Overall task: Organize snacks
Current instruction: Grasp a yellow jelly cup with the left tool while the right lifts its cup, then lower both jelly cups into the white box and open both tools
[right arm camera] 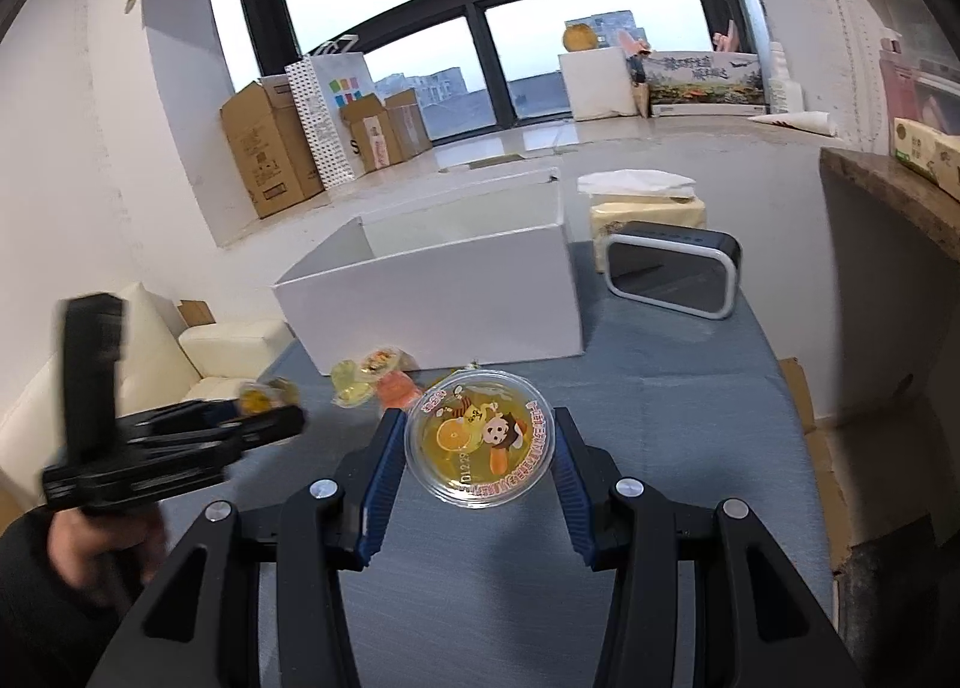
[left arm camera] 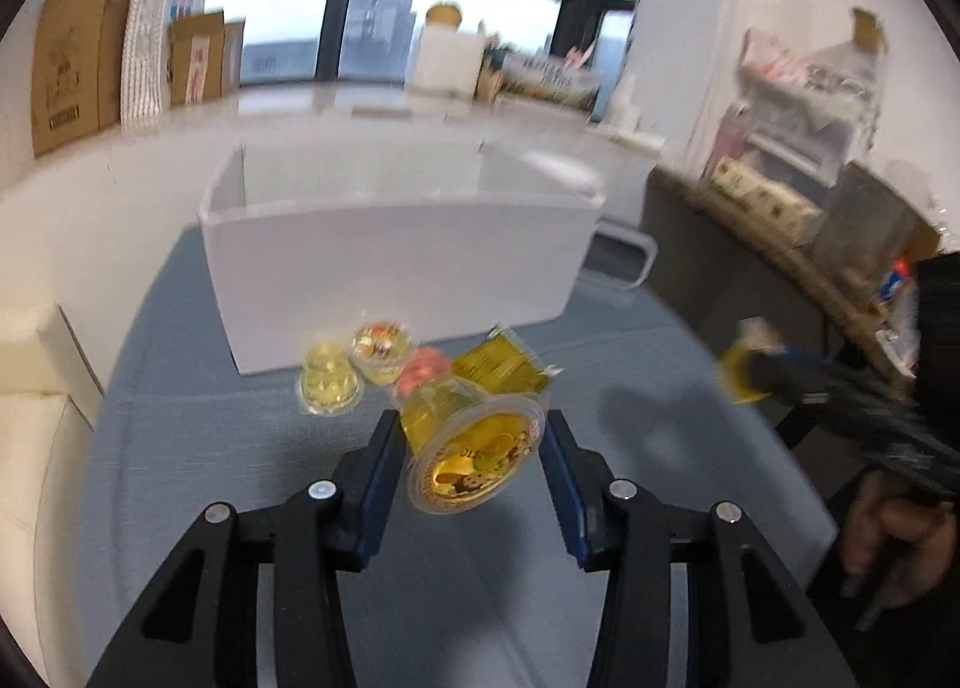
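A grey-blue woven cloth (right arm camera: 660, 388) covers the table. On it stands a white box (right arm camera: 444, 298), rectangular, smooth-walled and open at the top. In the right wrist view a black speaker (right arm camera: 672, 274) with a pale rounded frame is seen at two o'clock of the box, and a yellow tissue pack (right arm camera: 648, 214) lies behind it.

Just before the box's near wall, small snacks are gathered: two clear round jelly cups (left arm camera: 327, 382), one with pale yellow filling and one with a printed lid, an orange cup (left arm camera: 423, 367) and a flat yellow sachet (left arm camera: 498, 367) with crimped edges. In the left wrist view they lie at twelve o'clock of the fingers; that picture is blurred.

The left gripper (left arm camera: 474, 448) has black arms and blue ribbed pads (left arm camera: 381, 478). A clear plastic cup of yellow jelly (left arm camera: 474, 448), tilted with its glossy gold lid toward the camera, is pinched between the half-spread jaws, clear of the cloth.

The right gripper (right arm camera: 480, 442), of the same build, is held likewise half-spread. A round lidded cup (right arm camera: 480, 439), its film lid printed with a cartoon figure and an orange slice, is gripped by both pads at its rim, at six o'clock of the box. At nine o'clock in this view the left gripper is seen with a hand (right arm camera: 90, 550) on its handle.
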`<state>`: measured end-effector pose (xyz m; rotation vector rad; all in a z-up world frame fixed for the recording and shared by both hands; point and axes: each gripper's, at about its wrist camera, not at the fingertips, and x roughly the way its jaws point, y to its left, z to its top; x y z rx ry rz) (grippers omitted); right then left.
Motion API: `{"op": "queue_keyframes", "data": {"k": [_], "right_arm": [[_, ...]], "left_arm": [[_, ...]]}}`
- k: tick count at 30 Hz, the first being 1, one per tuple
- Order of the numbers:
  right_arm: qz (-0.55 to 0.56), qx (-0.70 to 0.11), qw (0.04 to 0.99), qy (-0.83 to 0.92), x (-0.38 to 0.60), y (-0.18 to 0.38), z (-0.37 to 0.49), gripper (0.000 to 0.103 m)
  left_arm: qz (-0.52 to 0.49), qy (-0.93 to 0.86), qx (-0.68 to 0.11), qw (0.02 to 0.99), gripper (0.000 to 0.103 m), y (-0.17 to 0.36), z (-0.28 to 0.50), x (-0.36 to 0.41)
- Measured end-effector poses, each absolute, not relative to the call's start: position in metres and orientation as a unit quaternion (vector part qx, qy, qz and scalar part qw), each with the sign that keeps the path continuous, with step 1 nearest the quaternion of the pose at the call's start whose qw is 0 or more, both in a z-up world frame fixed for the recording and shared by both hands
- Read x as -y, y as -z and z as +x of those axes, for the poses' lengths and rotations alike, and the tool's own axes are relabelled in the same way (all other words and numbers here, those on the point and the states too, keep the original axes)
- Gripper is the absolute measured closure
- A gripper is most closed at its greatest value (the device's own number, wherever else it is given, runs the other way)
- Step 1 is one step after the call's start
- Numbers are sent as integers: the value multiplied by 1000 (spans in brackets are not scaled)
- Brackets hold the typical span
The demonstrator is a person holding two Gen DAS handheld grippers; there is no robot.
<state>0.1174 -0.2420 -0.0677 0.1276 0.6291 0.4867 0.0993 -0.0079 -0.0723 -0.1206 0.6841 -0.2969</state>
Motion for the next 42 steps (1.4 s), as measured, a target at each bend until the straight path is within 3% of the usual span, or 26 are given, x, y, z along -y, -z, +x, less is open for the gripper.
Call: {"op": "queue_keyframes", "data": {"k": [6,12,24,31,32,33,35,40,42], "right_arm": [[56,-294,916,-266,218,58,120,52],[43,-287,912,-290,194,51,129,52],[33,-277,913,-297,163,11,239,52],[13,-306,911,-275,144,17,307,52],[13,-309,910,-275,144,19,311,49],[13,-314,908,-275,143,22,315,36],[16,-327,908,-261,142,26,322,11],[39,-310,916,-253,155,21,315,10],[42,-298,919,-256,159,17,309,2]], "left_arm": [[-54,152,-292,943,53,29,60,-5],[-46,145,-274,950,53,9,70,-14],[-57,111,-288,950,53,10,215,-50],[-56,88,-319,942,51,24,267,-60],[-56,84,-324,941,43,25,270,-61],[-60,84,-328,939,22,27,273,-61],[-59,87,-327,939,0,28,272,-61],[-45,78,-322,942,0,25,264,-62],[-44,77,-317,944,0,22,261,-63]]}}
